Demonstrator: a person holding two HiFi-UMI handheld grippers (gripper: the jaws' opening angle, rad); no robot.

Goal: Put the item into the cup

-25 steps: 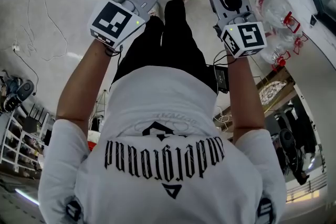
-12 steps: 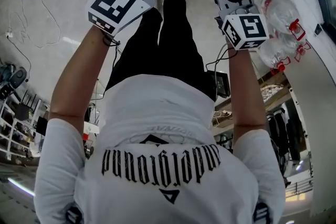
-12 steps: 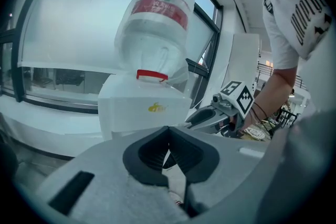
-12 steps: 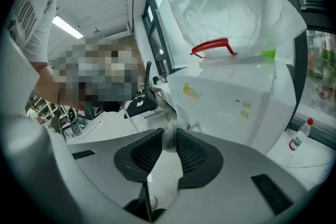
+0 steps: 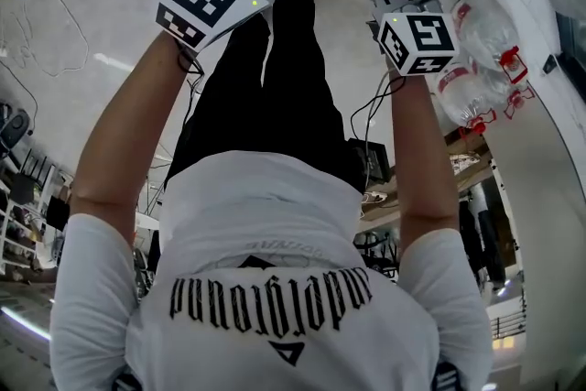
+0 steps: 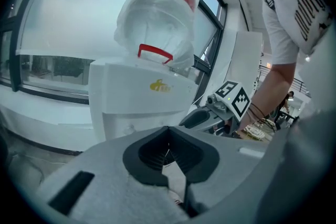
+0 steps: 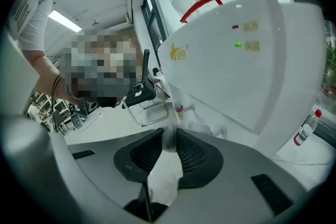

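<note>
Where the hands are: both stretched out past the person's white T-shirt (image 5: pixel 275 215), toward 12 o'clock in the head view.
Left tool (image 6: pixel 168 132): closed, pad tips meeting, nothing between them.
Right tool (image 7: pixel 169 136): jaws slightly apart with a narrow gap, no clear grip on anything.
Water dispenser (image 6: pixel 139 97): white, near, at 12 o'clock ahead of both tools.
Water bottle (image 6: pixel 157 8): clear, with a red handle, sitting on top of the dispenser.
Small bottle (image 7: pixel 305 131): red cap, at 4 o'clock in the right gripper view.
Item and cup: not made out in any view.
</note>
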